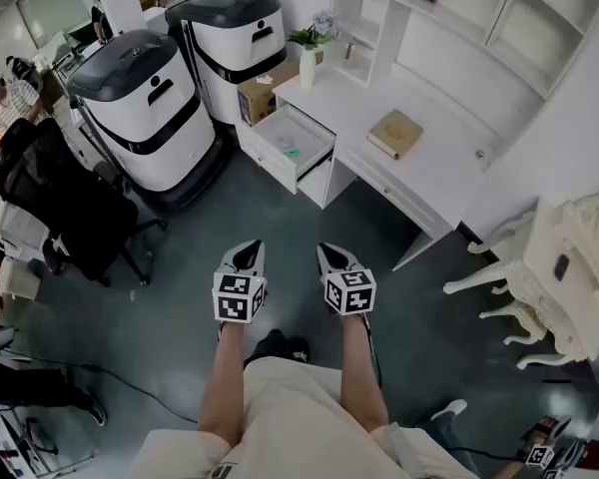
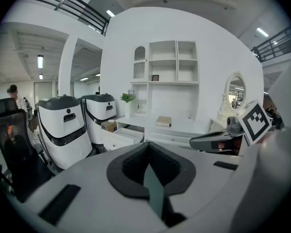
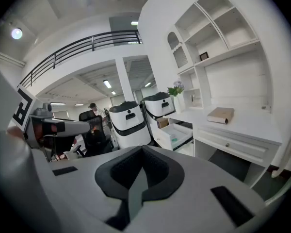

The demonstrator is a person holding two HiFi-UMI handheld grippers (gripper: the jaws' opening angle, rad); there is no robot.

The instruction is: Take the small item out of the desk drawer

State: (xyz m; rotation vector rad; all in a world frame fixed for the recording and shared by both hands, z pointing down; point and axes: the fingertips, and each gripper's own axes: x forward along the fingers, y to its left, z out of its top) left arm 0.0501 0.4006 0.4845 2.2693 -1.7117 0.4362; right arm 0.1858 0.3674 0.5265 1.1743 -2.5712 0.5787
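Left hand-held gripper, right hand-held gripper: both closed, empty.
White counter drawer: open, small green item inside.
Risk: closed jaws shove item deeper.

No legible text, brand or number in any view; book cover too small to read.

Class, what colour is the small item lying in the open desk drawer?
Pale green; the small item shows best in the head view.
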